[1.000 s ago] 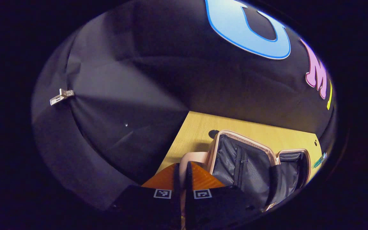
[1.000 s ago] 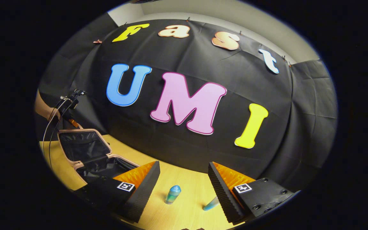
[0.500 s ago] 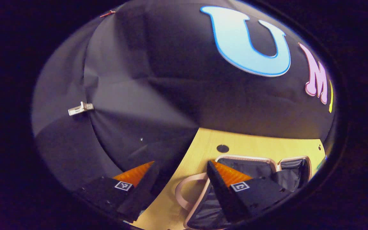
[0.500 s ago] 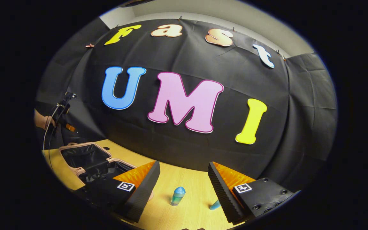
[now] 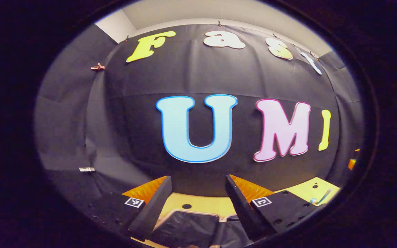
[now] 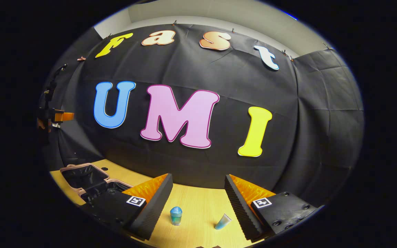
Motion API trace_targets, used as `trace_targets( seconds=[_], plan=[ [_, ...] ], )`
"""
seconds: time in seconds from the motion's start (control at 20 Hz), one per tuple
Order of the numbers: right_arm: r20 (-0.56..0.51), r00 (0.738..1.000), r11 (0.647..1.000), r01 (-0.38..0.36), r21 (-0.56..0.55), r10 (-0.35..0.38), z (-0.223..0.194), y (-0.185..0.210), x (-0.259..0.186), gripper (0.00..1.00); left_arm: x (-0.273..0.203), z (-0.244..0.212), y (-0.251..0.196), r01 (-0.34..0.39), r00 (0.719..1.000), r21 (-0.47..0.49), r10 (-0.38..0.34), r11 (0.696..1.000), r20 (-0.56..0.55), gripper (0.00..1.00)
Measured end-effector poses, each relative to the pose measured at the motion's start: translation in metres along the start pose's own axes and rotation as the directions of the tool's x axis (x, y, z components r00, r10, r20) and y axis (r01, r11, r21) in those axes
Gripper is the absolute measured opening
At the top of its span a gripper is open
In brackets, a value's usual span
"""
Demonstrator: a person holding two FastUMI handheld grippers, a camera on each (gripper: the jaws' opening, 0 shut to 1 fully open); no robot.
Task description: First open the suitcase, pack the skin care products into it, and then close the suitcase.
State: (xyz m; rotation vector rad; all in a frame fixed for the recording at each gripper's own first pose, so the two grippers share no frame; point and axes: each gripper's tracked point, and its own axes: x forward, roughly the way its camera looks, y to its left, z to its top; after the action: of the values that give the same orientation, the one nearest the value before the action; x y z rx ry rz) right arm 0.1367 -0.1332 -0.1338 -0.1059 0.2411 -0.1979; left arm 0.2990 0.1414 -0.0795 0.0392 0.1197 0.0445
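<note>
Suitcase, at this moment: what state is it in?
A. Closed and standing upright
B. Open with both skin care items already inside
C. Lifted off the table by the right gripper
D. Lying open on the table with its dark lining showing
D: in the right gripper view the suitcase lies open on the table, dark lining up, while the small bottle and the tube sit out on the wood between the open jaws of the right gripper.

black cloth wall (image 6: 305, 113), wooden table (image 6: 198, 206)

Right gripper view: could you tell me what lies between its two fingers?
The small bottle stands on bare table between the open right gripper fingers, the tube beside it.
</note>
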Motion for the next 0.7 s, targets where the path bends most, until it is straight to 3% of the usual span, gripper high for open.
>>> trace_targets(
  seconds=[0.1,0.3,0.5,0.7],
  plan=[
    [0.012,1.000,1.000,0.003,0.017,-0.003,0.006,-0.012,-0.004,0.96,-0.020,-0.006,-0.048,0.004,1.000,-0.035,-0.004,0.999,0.000,0.98],
    [0.031,0.999,1.000,0.011,0.015,-0.012,0.007,-0.038,-0.008,0.96,-0.048,-0.037,-0.153,0.088,0.996,-0.076,-0.086,0.993,0.030,0.98],
    [0.004,1.000,1.000,0.015,0.020,-0.015,-0.012,-0.060,-0.003,0.96,-0.060,-0.122,-0.247,0.183,0.974,-0.028,-0.186,0.983,-0.131,0.98],
    [-0.019,1.000,1.000,0.009,0.014,-0.009,-0.033,-0.075,0.005,0.96,-0.054,-0.174,-0.329,0.320,0.933,-0.011,-0.317,0.947,-0.173,0.98]
  ],
)
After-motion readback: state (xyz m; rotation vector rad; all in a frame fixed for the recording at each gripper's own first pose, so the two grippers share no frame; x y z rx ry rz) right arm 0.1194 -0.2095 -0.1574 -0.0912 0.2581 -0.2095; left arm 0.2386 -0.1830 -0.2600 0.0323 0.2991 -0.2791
